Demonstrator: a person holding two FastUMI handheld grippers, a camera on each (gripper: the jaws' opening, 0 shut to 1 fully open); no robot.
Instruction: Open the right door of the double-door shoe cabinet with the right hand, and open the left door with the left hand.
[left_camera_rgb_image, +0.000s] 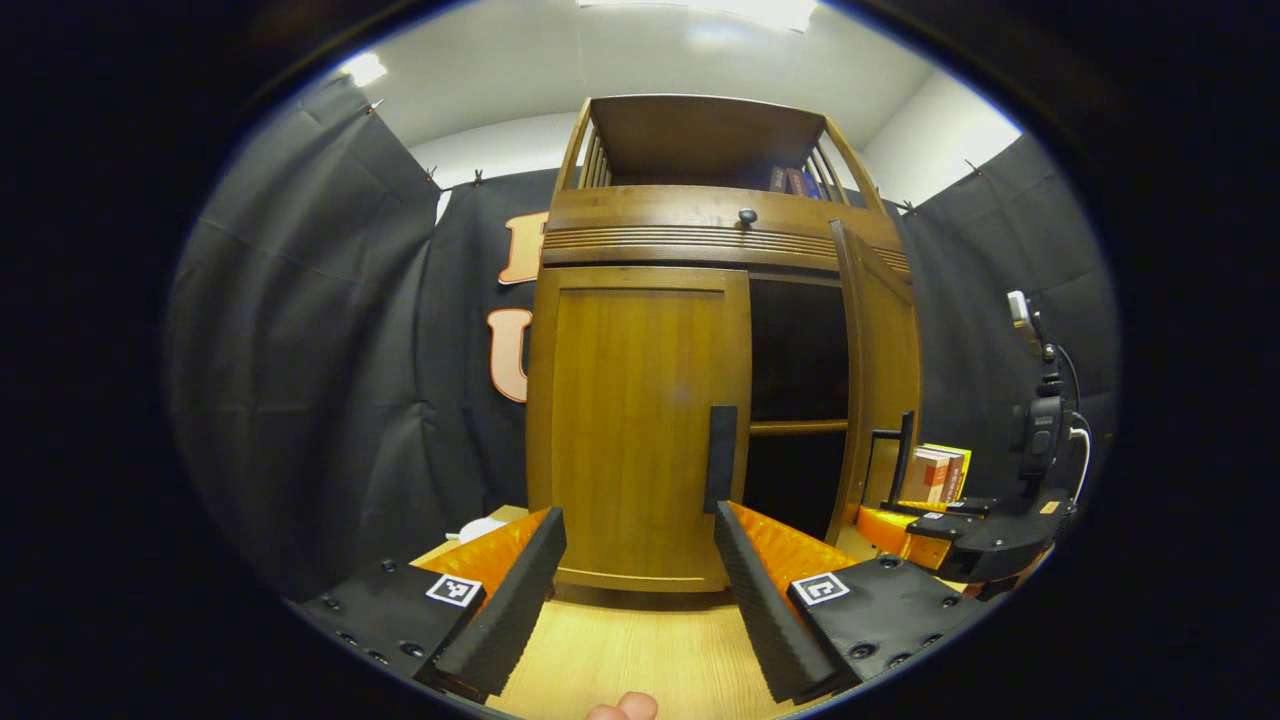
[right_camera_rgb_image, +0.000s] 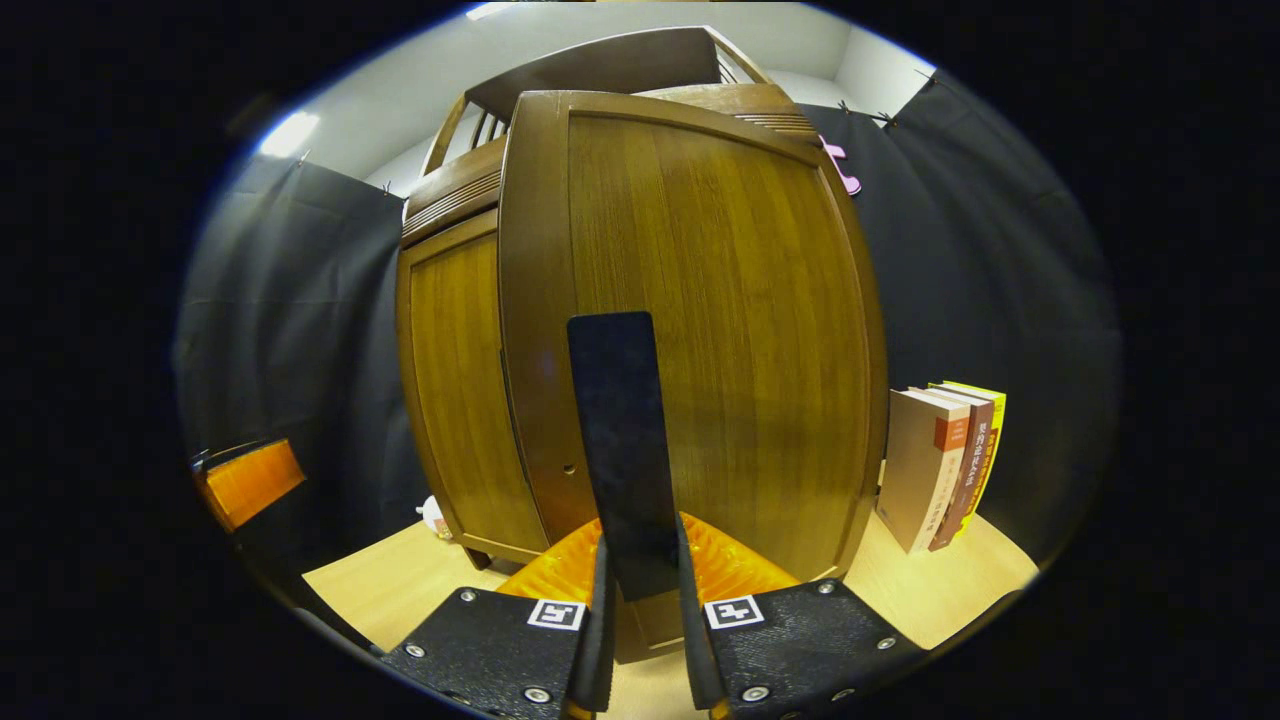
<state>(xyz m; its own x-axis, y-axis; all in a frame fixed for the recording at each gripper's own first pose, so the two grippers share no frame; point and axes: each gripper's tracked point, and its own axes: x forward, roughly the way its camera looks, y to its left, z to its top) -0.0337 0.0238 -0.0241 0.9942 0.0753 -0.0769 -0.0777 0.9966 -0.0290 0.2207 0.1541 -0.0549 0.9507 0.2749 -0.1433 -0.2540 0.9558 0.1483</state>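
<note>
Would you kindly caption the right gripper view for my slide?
Right gripper shut on the right door's black handle.

The shoe cabinet (left_camera_rgb_image: 700, 240) is made of brown wood and stands upright on a light wooden surface. It has two doors below a ribbed band with a small dark knob (left_camera_rgb_image: 747, 215), and an open shelf with side rails on top.

The left door (left_camera_rgb_image: 640, 430) is closed and flat against the front. A black vertical handle (left_camera_rgb_image: 721, 458) sits at its inner edge.

The right door (right_camera_rgb_image: 700, 330) is swung open outward, so the dark inside and one shelf board (left_camera_rgb_image: 798, 427) are visible. Its black vertical handle (right_camera_rgb_image: 622, 450) is near the free edge.
</note>
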